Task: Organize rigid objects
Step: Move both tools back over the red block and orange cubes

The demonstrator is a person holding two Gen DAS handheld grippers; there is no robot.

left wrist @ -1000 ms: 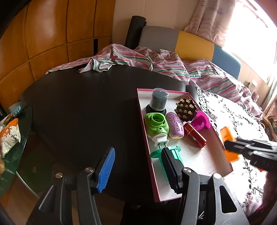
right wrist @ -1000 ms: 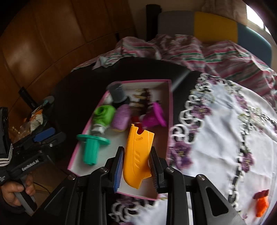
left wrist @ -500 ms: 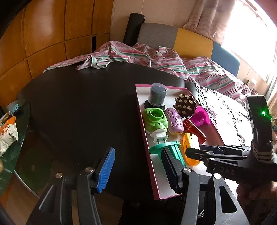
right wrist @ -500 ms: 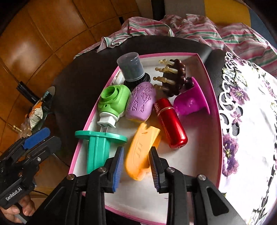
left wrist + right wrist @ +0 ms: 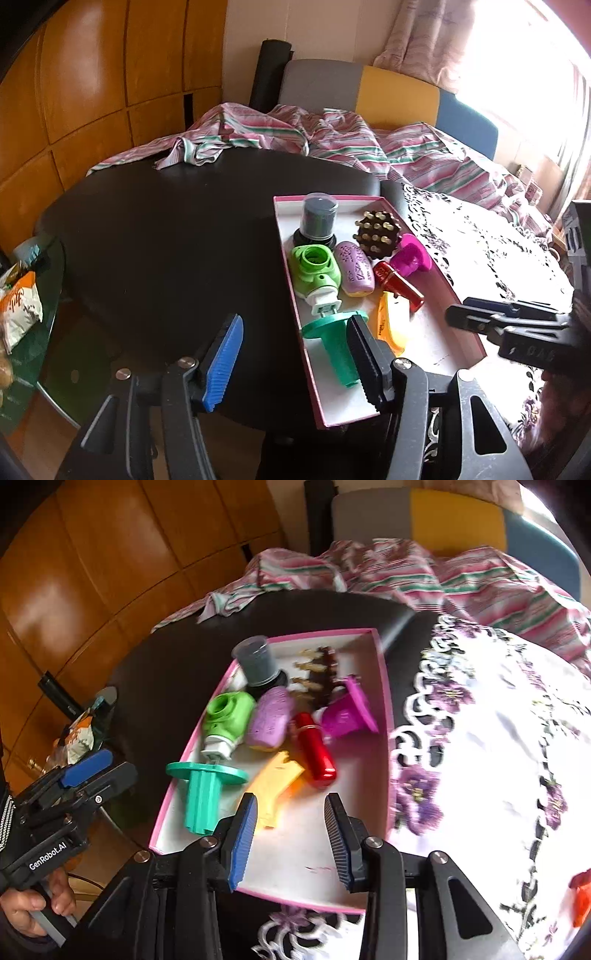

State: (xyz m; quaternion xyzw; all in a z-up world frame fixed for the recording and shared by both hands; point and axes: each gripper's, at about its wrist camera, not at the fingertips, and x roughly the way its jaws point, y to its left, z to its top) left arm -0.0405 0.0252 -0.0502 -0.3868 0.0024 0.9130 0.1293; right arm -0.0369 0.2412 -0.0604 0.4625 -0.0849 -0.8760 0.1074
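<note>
The right tool (image 5: 290, 838) has just been opening, spread and empty; the yellow piece (image 5: 275, 788) lies ahead of it in the pink tray (image 5: 384, 686), released among the others.

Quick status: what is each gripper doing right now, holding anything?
Left gripper: open, empty.
Right gripper: jaws have just been opening; open, empty, the yellow piece lies released in the tray.

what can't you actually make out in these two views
- Teal piece, left wrist view: its lower end hidden behind the left claw.
- Orange item, right wrist view: cut by the lens edge, unidentifiable.
- Brown studded piece, right wrist view: smeared by motion blur.
- Snack bag, left wrist view: print too small.
</note>
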